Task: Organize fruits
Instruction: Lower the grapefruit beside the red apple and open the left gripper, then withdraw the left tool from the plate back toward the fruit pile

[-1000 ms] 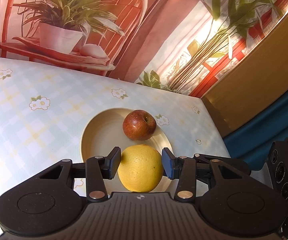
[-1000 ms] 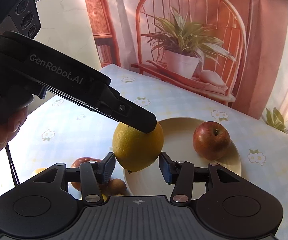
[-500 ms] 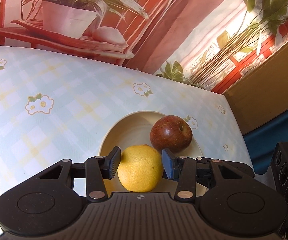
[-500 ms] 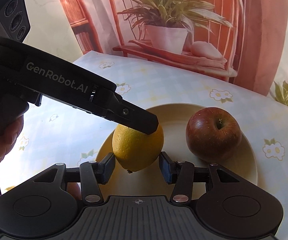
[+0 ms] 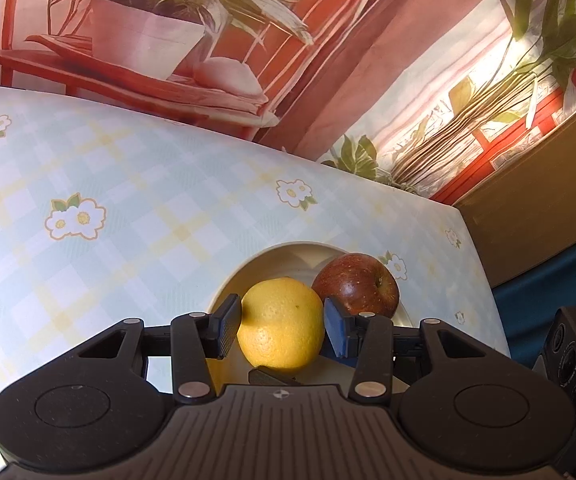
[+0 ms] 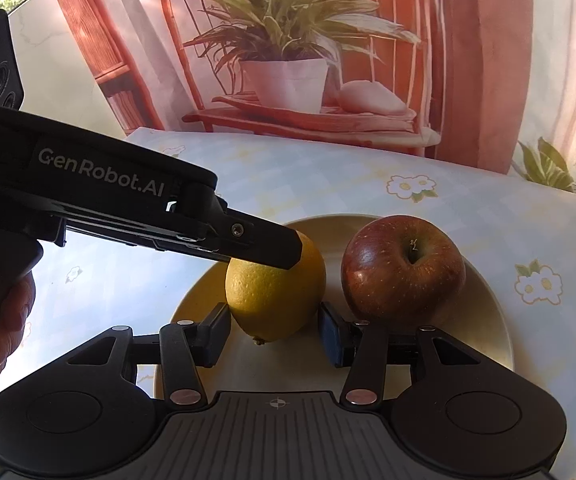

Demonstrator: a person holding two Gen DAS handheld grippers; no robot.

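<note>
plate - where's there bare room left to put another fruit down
On the plate, bare room lies right of and in front of the apple, toward the rim. The left half is crowded: the orange sits there with both grippers around it. The tablecloth beyond is bare.

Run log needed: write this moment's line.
left gripper: shut on orange | right gripper: shut on orange | orange: over plate, beside apple

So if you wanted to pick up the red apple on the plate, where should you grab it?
Probably round its fat middle, coming down from above. The apple sits upright, stem dimple up, on the plate. The orange sits close on one side, so put the gripper fingers on its front and back.
</note>
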